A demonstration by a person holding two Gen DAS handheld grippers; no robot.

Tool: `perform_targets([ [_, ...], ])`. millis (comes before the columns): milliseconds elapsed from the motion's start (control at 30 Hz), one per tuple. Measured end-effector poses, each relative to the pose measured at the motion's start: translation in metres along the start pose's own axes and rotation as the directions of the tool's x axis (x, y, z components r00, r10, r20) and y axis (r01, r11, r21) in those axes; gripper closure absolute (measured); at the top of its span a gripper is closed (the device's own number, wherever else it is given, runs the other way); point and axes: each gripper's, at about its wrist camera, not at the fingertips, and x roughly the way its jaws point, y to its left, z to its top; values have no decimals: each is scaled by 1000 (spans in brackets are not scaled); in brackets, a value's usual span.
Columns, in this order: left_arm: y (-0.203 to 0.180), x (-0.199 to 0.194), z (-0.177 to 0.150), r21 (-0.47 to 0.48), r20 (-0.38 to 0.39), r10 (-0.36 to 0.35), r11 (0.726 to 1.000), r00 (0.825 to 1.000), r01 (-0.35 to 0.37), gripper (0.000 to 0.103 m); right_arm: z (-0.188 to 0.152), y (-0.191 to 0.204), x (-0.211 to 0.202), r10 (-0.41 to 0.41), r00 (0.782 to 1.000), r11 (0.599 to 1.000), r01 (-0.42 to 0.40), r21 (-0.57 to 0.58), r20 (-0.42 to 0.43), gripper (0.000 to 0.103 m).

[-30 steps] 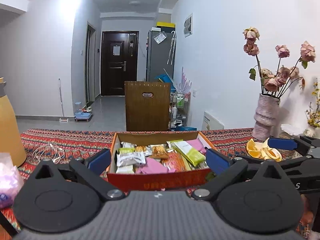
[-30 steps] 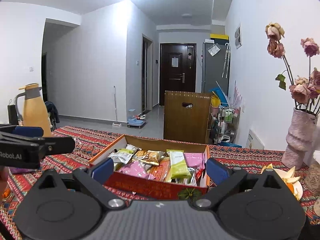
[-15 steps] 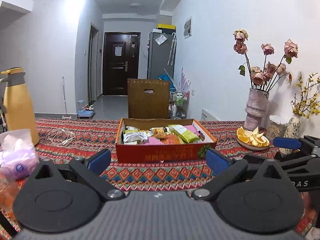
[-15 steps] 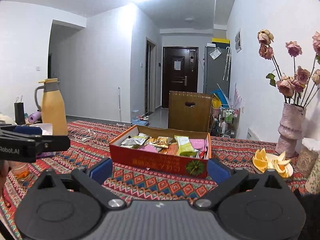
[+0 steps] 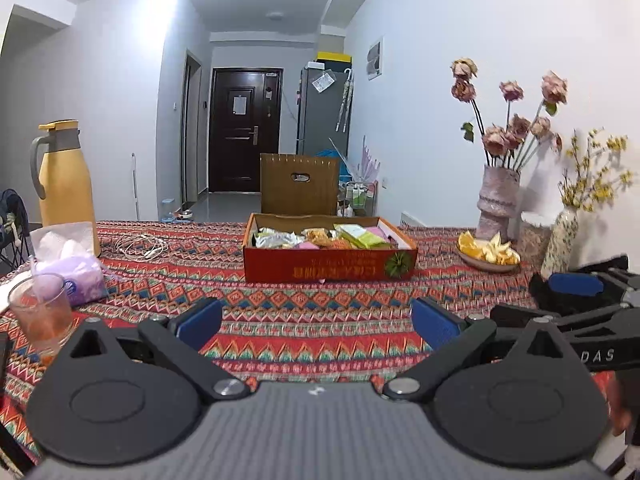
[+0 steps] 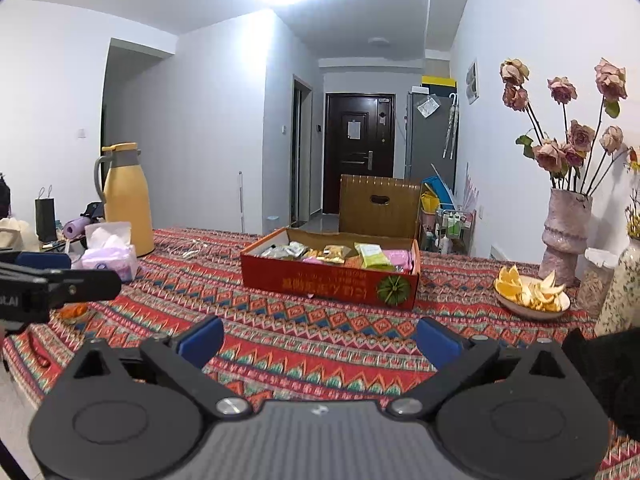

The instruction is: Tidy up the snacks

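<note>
Left gripper [image 5: 316,322]: is being held low over the patterned tablecloth [image 5: 320,316], fingers spread wide, nothing being gripped between the blue pads [image 5: 199,324].
Right gripper [image 6: 320,336]: is being held low over the same cloth, fingers also spread wide and empty; its side is being seen at the right edge of the left view [image 5: 576,286].
Snack box [image 5: 330,270]: a shallow red cardboard box is sitting on the cloth ahead of both grippers, well apart from them, near the middle of the table.
Snacks [image 5: 324,236]: mixed packets, silver, pink, green and orange, are lying piled inside the box.
Plate of orange peel [image 5: 486,254]: is resting to the right of the box, near a vase of dried roses [image 5: 498,200].
Tissue pack [image 5: 76,272]: is lying at the left, just beside a glass [image 5: 42,314] with a straw.
Yellow jug [image 5: 64,184]: is standing upright behind the tissues.
White cable [image 5: 142,246]: is lying coiled on the cloth between jug and box.
Wooden chair [image 5: 300,184]: is standing just behind the table, beyond the box.
</note>
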Motion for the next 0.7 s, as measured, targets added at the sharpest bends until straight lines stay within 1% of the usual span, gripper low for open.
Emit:
perform_targets([
  [133, 0, -16, -19, 6, 16, 28, 1000, 999, -28, 0, -16, 11, -10, -9, 1000, 1000, 9, -19, -1, 0],
  [267, 2, -30, -34, -29, 21, 37, 999, 999, -36, 0, -29, 20, -23, -13, 1000, 1000, 13, -16, 8, 0],
  [433, 2, -56, -54, -26, 35, 85, 996, 996, -84, 0, -47, 32, -48, -16, 1000, 1000, 16, -14, 16, 0],
  [567, 5, -74, -67, -43, 29, 82, 996, 996, -81, 0, -62, 39, -66, -30, 1000, 999, 30, -18, 0, 0],
  [700, 5, -88, -74, -5, 43, 84, 996, 996, -84, 0, -76, 44, -80, -5, 1000, 1000, 5, 18, -18, 0],
])
